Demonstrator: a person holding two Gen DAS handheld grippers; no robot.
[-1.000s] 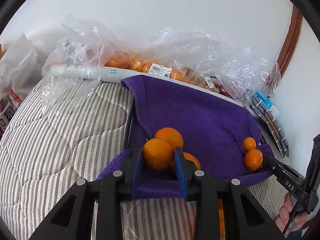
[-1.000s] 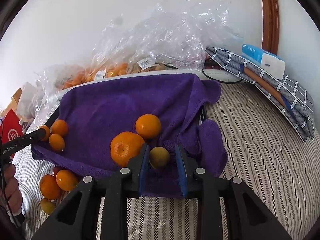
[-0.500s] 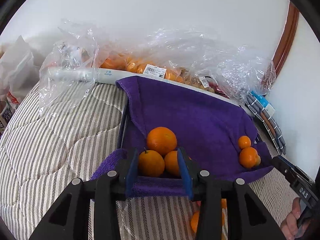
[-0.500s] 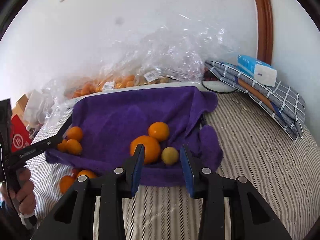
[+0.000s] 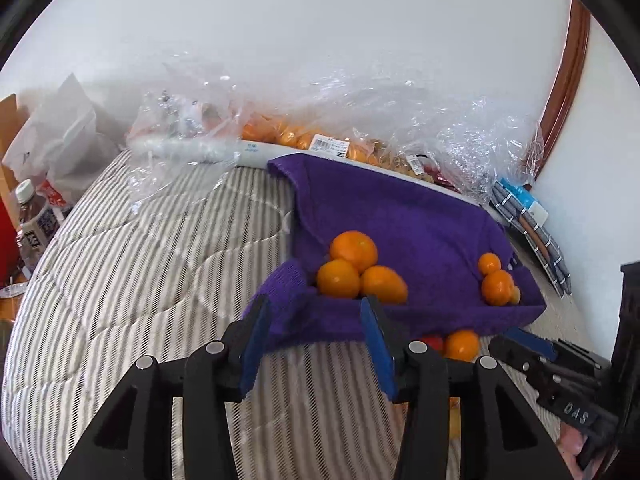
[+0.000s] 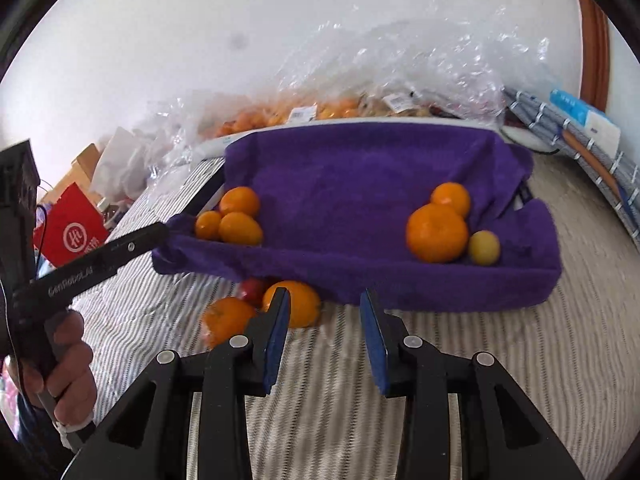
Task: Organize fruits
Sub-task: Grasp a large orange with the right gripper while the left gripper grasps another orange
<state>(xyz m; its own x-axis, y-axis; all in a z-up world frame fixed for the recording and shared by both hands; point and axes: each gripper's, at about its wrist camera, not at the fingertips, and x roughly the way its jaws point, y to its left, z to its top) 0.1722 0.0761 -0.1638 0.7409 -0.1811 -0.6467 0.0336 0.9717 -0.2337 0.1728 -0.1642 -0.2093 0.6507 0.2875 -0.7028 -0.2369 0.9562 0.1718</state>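
A purple towel (image 5: 400, 216) lines a tray on the striped bed; it also shows in the right wrist view (image 6: 360, 184). Three oranges (image 5: 354, 268) lie at its left end, also seen from the right wrist (image 6: 236, 220). Two oranges (image 6: 438, 228) and a small yellow fruit (image 6: 484, 247) lie at its right end. Loose oranges (image 6: 296, 302) and a red fruit (image 6: 254, 290) lie on the bed in front. My left gripper (image 5: 316, 340) is open and empty before the towel's edge. My right gripper (image 6: 324, 336) is open and empty above the bed.
Clear plastic bags of fruit (image 5: 320, 140) lie along the white wall behind the tray. A folded checked cloth with a blue box (image 6: 580, 128) sits at the right. A water bottle (image 5: 34, 220) and a red bag (image 6: 72, 228) stand at the bed's left side.
Both grippers have let go of their fruit, opened and pulled back from the towel. The released orange and the yellow fruit now lie on the towel.
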